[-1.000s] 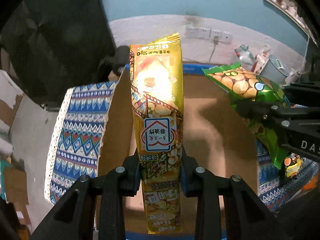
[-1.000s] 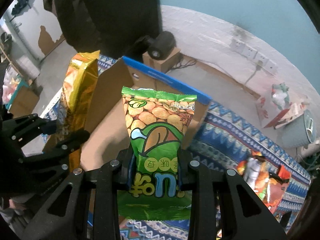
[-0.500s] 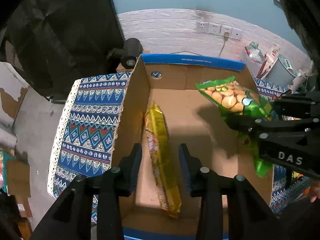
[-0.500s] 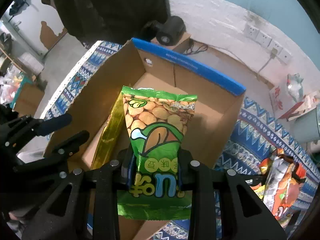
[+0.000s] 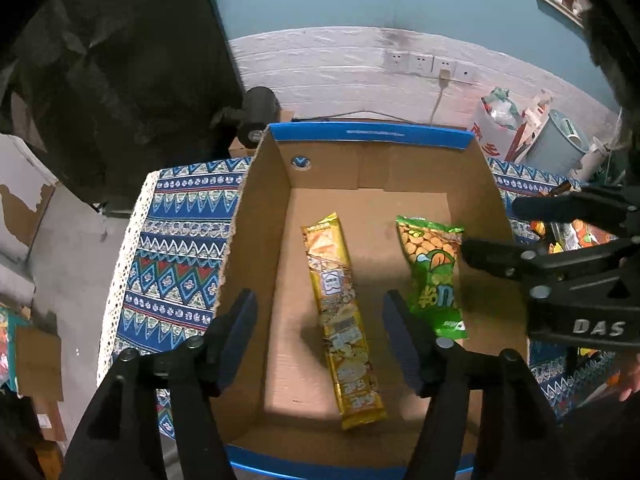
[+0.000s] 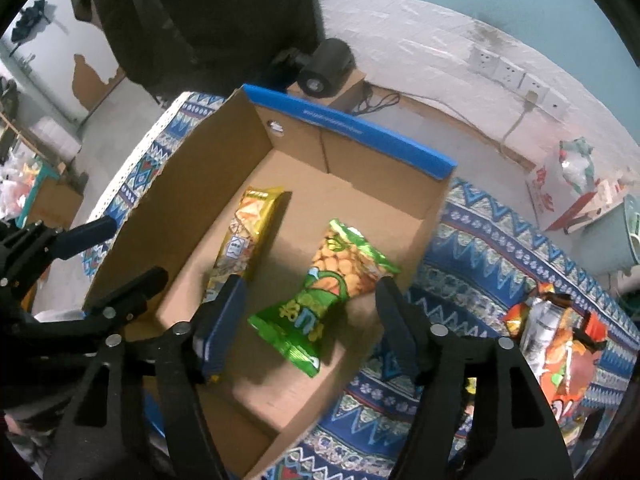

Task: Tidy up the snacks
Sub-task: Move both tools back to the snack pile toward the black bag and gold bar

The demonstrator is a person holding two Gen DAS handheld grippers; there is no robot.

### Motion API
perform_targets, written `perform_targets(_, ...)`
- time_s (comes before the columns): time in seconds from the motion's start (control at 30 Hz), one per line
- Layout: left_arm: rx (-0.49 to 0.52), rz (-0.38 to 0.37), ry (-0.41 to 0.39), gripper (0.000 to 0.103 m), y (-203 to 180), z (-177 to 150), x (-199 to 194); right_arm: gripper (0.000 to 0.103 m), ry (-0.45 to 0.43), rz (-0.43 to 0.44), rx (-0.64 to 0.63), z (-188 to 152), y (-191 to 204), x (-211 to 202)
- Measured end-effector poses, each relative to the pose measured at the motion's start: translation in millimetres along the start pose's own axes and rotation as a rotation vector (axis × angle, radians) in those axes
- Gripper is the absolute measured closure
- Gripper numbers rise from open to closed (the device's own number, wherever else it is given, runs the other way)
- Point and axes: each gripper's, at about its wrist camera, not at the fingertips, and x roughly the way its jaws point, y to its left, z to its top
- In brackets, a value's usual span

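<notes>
A long yellow snack bag [image 5: 340,316] lies on the floor of the open cardboard box [image 5: 256,216], left of centre; it also shows in the right wrist view [image 6: 244,236]. A green snack bag [image 5: 434,276] lies beside it on the right, also seen in the right wrist view [image 6: 324,296]. My left gripper [image 5: 320,312] is open and empty above the box's near end. My right gripper [image 6: 308,300] is open and empty above the green bag; it shows at the right of the left wrist view [image 5: 504,232].
The box [image 6: 424,224] stands on a blue patterned cloth [image 5: 176,248]. Orange snack packets [image 6: 560,340] lie on the cloth to the right of the box. A black camera [image 6: 324,68], wall sockets [image 5: 428,66] and a bin [image 5: 556,148] stand behind.
Both grippers opened. The yellow bag dropped into the box first, then the green bag fell beside it. Both grippers rose above the box.
</notes>
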Motion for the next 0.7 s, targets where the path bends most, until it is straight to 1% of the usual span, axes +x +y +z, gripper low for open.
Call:
perform_targets(0.07, 0.007, -0.005, 0.002, 0.035, -5, 0, -1, 0.028, -0.013, -0.009, 0.007, -2, -4, -7)
perform_targets(0.1, 0.008, -0.007, 0.003, 0.032, -7, 0, -2, 0.028, -0.019, -0.01, 0.014, -3, -7, -11)
perform_targets(0.13, 0.01, -0.009, 0.004, 0.029, -10, 1, -3, 0.027, -0.025, -0.01, 0.023, -6, -11, -16)
perform_targets(0.27, 0.029, -0.016, -0.005, 0.028, -23, 1, -9, 0.026, -0.035, -0.035, 0.042, -15, -23, -28)
perform_targets(0.37, 0.051, -0.011, -0.014, 0.024, -34, 2, -13, 0.025, -0.043, -0.052, 0.053, -24, -35, -38)
perform_targets(0.5, 0.082, -0.011, -0.023, 0.024, -49, 3, -17, 0.024, -0.051, -0.094, 0.067, -39, -52, -50)
perform_targets(0.6, 0.104, -0.009, -0.021, 0.024, -62, 5, -19, 0.024, -0.051, -0.106, 0.095, -53, -68, -60)
perform_targets(0.7, 0.121, -0.028, -0.013, 0.024, -76, 6, -20, 0.024, -0.049, -0.122, 0.123, -65, -84, -68)
